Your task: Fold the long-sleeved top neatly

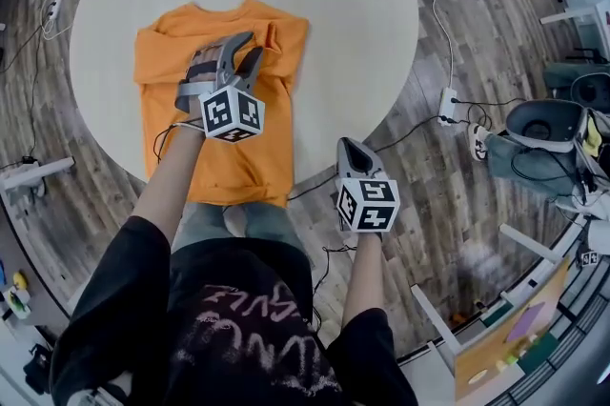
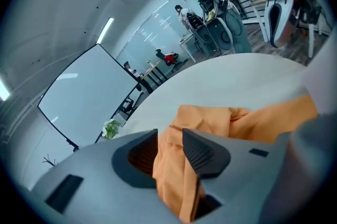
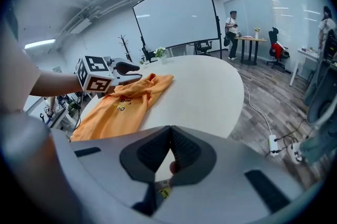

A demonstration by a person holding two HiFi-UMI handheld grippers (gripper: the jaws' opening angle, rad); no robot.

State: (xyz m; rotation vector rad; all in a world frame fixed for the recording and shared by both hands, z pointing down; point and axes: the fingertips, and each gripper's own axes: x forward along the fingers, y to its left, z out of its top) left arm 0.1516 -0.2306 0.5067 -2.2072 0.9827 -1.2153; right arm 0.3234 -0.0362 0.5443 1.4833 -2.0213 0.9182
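While the right gripper (image 1: 352, 150) hung pinched shut off the table (image 1: 353, 32), the left gripper (image 1: 250, 47) stood parted, a fold of the orange top (image 1: 238, 156) slack between its fingers (image 2: 202, 152), probably for laying it flat.

No legible text or numbers

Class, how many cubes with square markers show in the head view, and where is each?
2. One cube rides on the left gripper over the orange top. The other cube is on the right gripper, over the floor beside the table.
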